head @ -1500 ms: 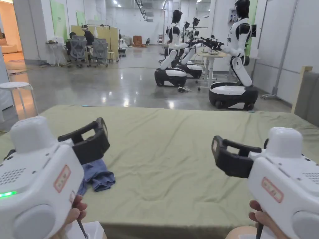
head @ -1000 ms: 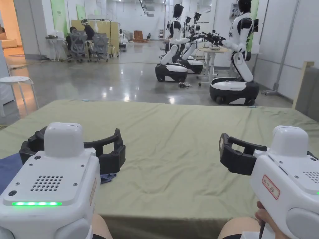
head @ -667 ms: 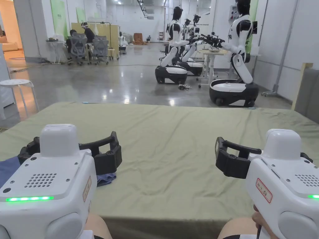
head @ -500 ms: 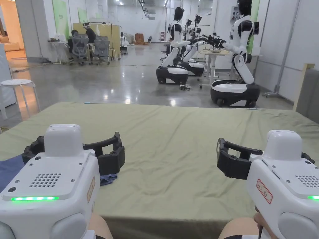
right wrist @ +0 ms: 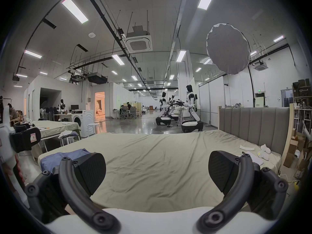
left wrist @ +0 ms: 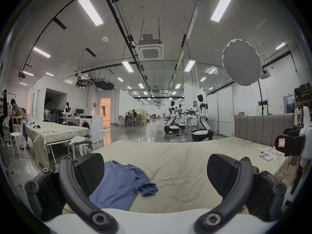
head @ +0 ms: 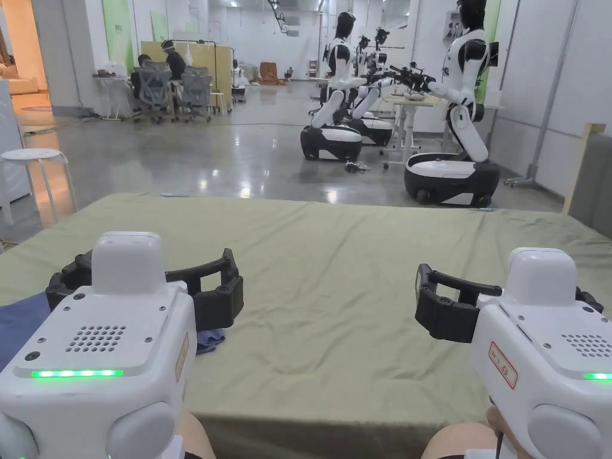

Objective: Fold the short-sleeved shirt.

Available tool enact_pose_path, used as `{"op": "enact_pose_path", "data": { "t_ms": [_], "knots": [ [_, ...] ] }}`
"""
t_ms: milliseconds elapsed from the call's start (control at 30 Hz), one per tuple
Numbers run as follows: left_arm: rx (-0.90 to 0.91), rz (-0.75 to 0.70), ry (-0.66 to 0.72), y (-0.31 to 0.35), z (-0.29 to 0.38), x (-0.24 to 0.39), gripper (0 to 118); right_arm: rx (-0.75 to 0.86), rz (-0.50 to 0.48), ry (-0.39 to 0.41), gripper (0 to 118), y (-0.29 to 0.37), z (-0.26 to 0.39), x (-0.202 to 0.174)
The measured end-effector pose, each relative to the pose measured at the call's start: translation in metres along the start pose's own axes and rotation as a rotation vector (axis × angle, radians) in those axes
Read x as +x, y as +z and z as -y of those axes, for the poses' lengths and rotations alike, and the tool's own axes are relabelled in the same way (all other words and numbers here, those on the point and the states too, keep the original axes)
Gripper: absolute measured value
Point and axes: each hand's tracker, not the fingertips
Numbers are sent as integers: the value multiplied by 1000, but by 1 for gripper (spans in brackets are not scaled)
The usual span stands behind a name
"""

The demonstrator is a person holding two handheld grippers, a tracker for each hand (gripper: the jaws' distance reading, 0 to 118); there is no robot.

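Observation:
A blue short-sleeved shirt (left wrist: 121, 182) lies crumpled flat at the near left corner of the green-sheeted bed (head: 334, 269). In the head view the left gripper hides most of the shirt (head: 18, 323). My left gripper (left wrist: 155, 170) hovers just above and before the shirt, jaws wide apart, nothing between them. In the head view the left gripper (head: 143, 281) is at lower left and the right gripper (head: 505, 287) at lower right. My right gripper (right wrist: 157, 170) is open over bare sheet, well right of the shirt (right wrist: 57, 158).
A grey padded headboard (right wrist: 253, 124) closes the bed's right end, with papers and white items (right wrist: 263, 151) beside it. Humanoid robots (head: 451, 173) stand on the floor beyond the far edge. A white stool (head: 33, 155) is at left.
Both grippers have rolled from tilted to level, and the left one now covers more of the shirt in the head view. In the last second they have barely moved.

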Motion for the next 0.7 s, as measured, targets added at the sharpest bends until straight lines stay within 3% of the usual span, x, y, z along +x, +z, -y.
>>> {"op": "enact_pose_path", "data": {
  "t_ms": [100,133,167,200,233,267,333,700],
  "knots": [
    [-12,2,8,-1,-1,0,117,0,1,12,114,0,0,-1],
    [-15,3,13,0,-2,0,114,1,-5,16,101,0,0,-1],
    [-17,1,18,2,-3,0,79,3,-19,18,38,3,-1,-1],
    [-14,9,16,4,-4,1,3,12,-58,14,0,5,-3,-1],
    [8,28,1,4,-4,2,0,10,-26,22,0,4,-3,-2],
    [35,-30,-30,4,-5,2,0,-28,105,34,0,7,-5,-2],
    [-16,58,25,4,-7,4,0,19,19,37,0,6,-6,-4],
    [-31,20,6,-1,-1,-4,0,-29,4,38,0,-8,4,-7]
  ]
}}
